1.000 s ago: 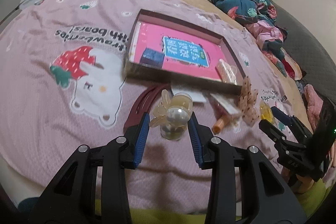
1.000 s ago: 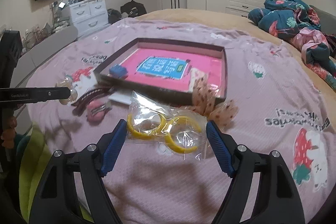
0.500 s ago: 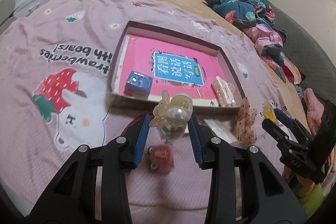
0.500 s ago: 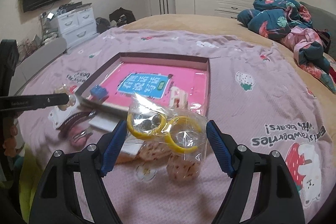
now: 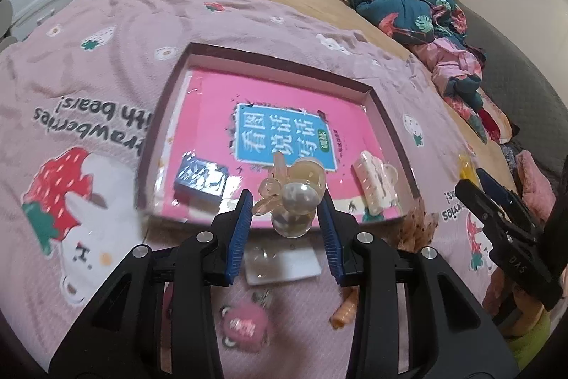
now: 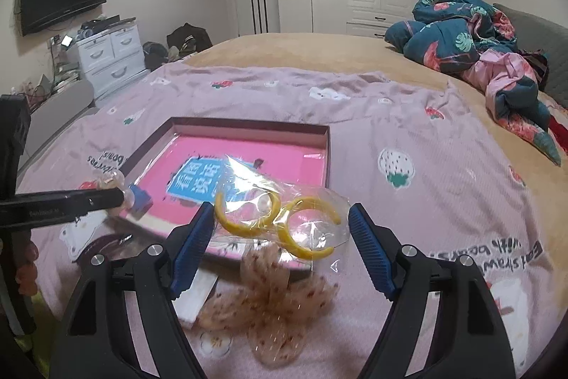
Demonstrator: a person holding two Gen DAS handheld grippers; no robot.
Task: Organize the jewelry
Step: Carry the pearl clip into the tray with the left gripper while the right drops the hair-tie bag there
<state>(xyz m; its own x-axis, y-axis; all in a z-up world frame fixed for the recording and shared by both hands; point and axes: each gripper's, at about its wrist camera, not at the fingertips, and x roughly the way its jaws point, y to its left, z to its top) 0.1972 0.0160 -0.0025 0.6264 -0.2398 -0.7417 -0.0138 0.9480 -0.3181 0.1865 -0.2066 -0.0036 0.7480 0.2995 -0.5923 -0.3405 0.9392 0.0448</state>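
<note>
Tray [image 5: 169, 102] on the bed [image 5: 106, 66], part filled: blue box [image 5: 200, 178] at left, pale hair clip [image 5: 374, 185] at right. Left claw [image 5: 284, 201] clamped on an amber clip [image 5: 294, 198], held above the tray's near edge. Below it, on the bedspread: white card [image 5: 284, 267], pink pompom [image 5: 245, 325], orange piece [image 5: 343, 311]. Right claw [image 6: 282, 226] pinching a clear bag of yellow hoops [image 6: 277, 219] near the tray's right corner. Dotted bow [image 6: 273, 304] not yet put away. Roughly halfway, probably.

Both grippers, left [image 5: 285, 212] and right [image 6: 282, 229], are showing black frames, silver screws and ribbed blue fingers [image 6: 369, 253].
</note>
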